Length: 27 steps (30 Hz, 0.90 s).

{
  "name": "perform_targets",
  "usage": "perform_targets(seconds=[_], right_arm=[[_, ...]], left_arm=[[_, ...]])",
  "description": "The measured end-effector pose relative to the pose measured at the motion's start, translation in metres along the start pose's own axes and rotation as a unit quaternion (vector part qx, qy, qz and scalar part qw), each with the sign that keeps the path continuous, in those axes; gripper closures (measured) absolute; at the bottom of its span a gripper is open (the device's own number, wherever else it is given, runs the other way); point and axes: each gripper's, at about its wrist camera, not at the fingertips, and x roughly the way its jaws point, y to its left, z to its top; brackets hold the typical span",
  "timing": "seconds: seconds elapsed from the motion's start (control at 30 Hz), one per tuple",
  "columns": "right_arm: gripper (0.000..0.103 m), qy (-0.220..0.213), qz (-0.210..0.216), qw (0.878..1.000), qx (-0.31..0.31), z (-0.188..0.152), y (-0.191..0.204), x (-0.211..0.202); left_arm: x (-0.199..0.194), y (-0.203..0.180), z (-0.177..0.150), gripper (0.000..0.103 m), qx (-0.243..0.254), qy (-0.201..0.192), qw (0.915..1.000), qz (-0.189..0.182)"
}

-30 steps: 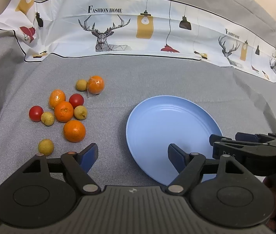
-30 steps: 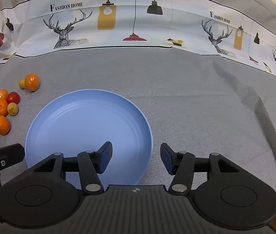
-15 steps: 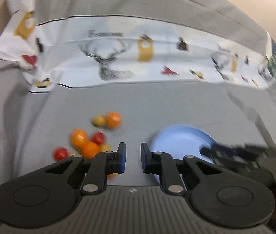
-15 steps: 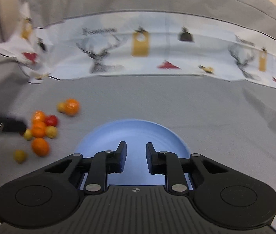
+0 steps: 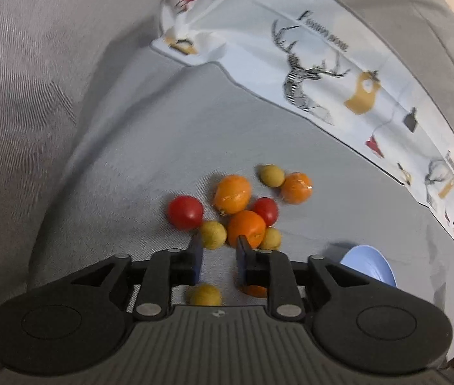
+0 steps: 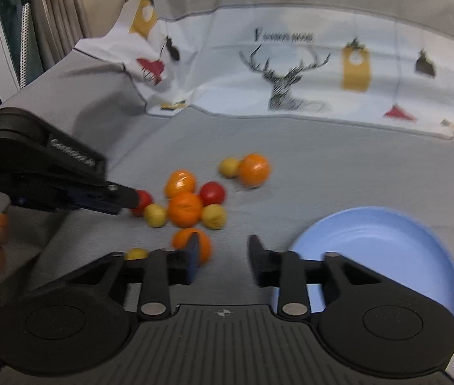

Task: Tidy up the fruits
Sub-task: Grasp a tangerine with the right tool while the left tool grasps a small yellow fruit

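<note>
A cluster of small fruits lies on grey cloth: oranges, red tomatoes and yellow-green round fruits. A light blue plate sits to their right, and its edge shows in the left wrist view. My left gripper hovers just above the cluster, slightly open and empty; it also shows in the right wrist view. My right gripper is open and empty, with an orange by its left finger.
A white printed cloth with deer and lamps runs along the back. The grey cloth rises into folds at the left. A curtain and dark objects stand at the far left.
Both grippers have swung left toward the fruit cluster and come closer to it. The right gripper shut, then opened partly again. The left gripper stays nearly shut as half a second ago.
</note>
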Motion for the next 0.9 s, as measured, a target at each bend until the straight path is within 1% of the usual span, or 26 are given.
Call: perform_targets(seconds=[0.07,0.17,0.27,0.33,0.4,0.43,0.5,0.57,0.6,0.67,0.73,0.8,0.9], right_arm=[[0.039,0.004,0.0,1.0,-0.006,-0.001,0.007,0.01],[0.039,0.021,0.0,1.0,0.0,0.0,0.014,0.024],[0.039,0.03,-0.014,0.999,-0.006,0.002,0.017,0.04],[0.043,0.048,-0.019,0.999,0.002,0.002,0.015,0.05],[0.06,0.061,-0.016,0.998,0.006,0.002,0.014,0.056],[0.064,0.063,-0.014,0.998,0.006,0.001,0.014,0.056],[0.064,0.064,-0.014,0.998,-0.003,0.0,0.016,0.054],[0.065,0.059,-0.017,0.998,-0.007,0.0,0.015,0.05],[0.065,0.057,-0.018,0.998,-0.005,0.001,0.013,0.047],[0.065,0.055,-0.019,0.998,0.005,0.005,0.007,0.039],[0.065,0.049,-0.017,0.999,0.014,0.01,0.001,0.03],[0.065,0.039,-0.019,0.999,0.008,0.013,-0.003,0.017],[0.065,0.035,-0.032,0.999,-0.001,0.014,-0.014,0.003]], left_arm=[[0.005,0.006,0.003,0.074,-0.01,0.007,0.9999,-0.003],[0.011,0.008,0.007,0.074,-0.015,0.007,0.9999,0.002],[0.02,0.007,0.011,0.074,-0.021,0.01,0.9997,0.001],[0.028,0.005,0.011,0.074,-0.021,0.017,0.9996,-0.002],[0.035,0.001,0.011,0.074,-0.016,0.022,0.9996,0.007],[0.039,0.0,0.011,0.074,-0.014,0.025,0.9995,0.012],[0.045,-0.002,0.01,0.074,-0.012,0.03,0.9993,0.021],[0.046,-0.004,0.01,0.074,-0.009,0.026,0.9993,0.026],[0.046,-0.005,0.01,0.074,-0.006,0.025,0.9993,0.028],[0.046,-0.006,0.009,0.079,0.001,0.027,0.999,0.035],[0.044,-0.009,0.007,0.079,0.013,0.03,0.9985,0.043],[0.036,-0.015,0.006,0.08,0.037,0.02,0.9978,0.052],[0.017,-0.03,0.002,0.08,0.076,-0.012,0.9957,0.051]])
